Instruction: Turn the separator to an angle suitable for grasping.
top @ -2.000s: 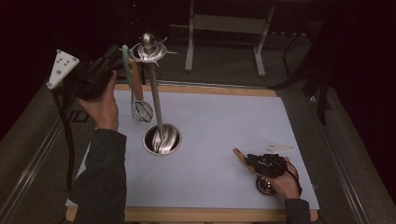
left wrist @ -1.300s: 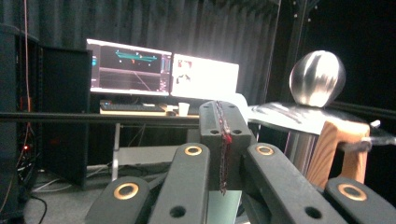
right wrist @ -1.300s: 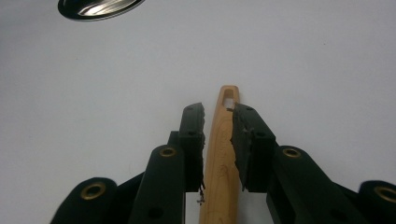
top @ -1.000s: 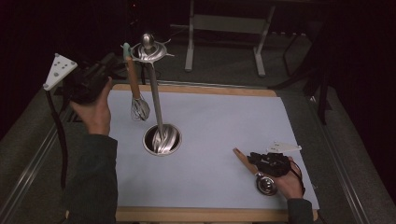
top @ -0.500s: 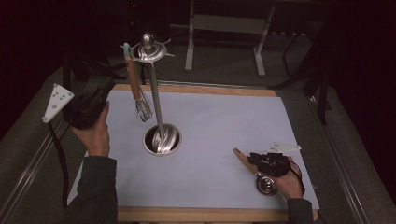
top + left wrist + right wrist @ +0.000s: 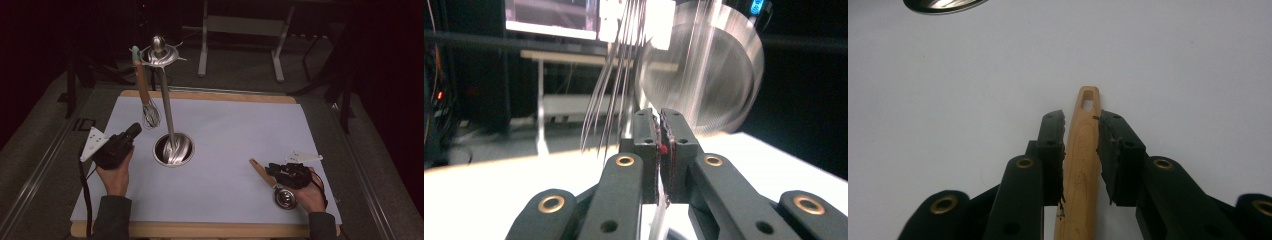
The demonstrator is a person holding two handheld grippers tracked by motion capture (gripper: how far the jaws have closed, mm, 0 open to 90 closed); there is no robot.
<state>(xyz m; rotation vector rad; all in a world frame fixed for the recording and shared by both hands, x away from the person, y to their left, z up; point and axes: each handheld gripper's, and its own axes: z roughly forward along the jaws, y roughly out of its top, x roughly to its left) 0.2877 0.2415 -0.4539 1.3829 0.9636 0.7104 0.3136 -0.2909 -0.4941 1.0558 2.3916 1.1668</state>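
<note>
While the right gripper [image 6: 289,173] rests low on the desk [image 6: 240,135] near its front right corner, its jaws sit either side of a wooden handle [image 6: 1081,165] of a strainer [image 6: 284,196] lying flat; whether they pinch it, can't tell. Left gripper [image 6: 116,147] hovers at the front left, jaws pressed together, nothing between them. Just beyond it hangs a whisk [image 6: 149,114] from the steel stand [image 6: 172,148], whose round base sits mid-desk. Whisk wires [image 6: 611,90] show blurred ahead of the left jaws.

Left tool [image 6: 659,150] closed, right tool [image 6: 1082,150] clamped
</note>
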